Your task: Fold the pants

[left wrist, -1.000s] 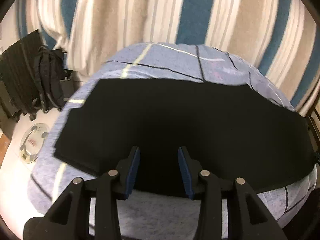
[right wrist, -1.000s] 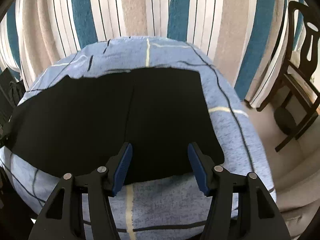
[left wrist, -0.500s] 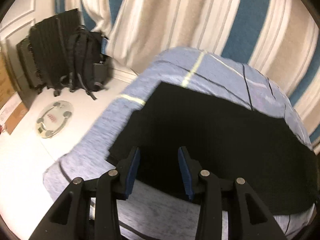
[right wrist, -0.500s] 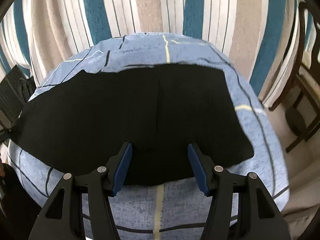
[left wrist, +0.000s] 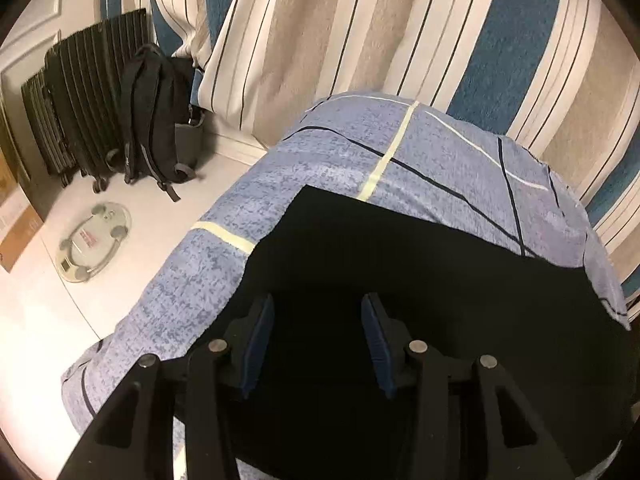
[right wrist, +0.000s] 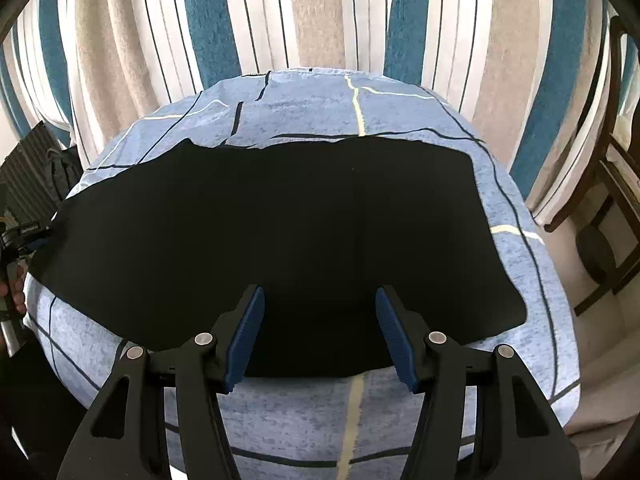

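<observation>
Black pants (right wrist: pixel 280 232) lie flat across a blue patterned bed cover (right wrist: pixel 352 104), folded lengthwise. In the left wrist view the pants (left wrist: pixel 420 280) fill the lower middle, with their left end corner near a yellow stripe. My left gripper (left wrist: pixel 318 320) is open and empty, over the pants' left end. My right gripper (right wrist: pixel 320 320) is open and empty, over the near edge of the pants toward their right end. The left gripper also shows in the right wrist view (right wrist: pixel 16 236), at the pants' left end.
Striped curtains (right wrist: pixel 320 16) hang behind the bed. On the floor to the left stand a black suitcase (left wrist: pixel 80 100), a black backpack (left wrist: pixel 152 112) and a round glass scale (left wrist: pixel 94 236). A dark wooden chair (right wrist: pixel 608 184) stands to the right of the bed.
The left gripper has swung left and now sits over the pants' left end. The right gripper has pulled back slightly and shifted left; more of the pants shows. Both stay open.
</observation>
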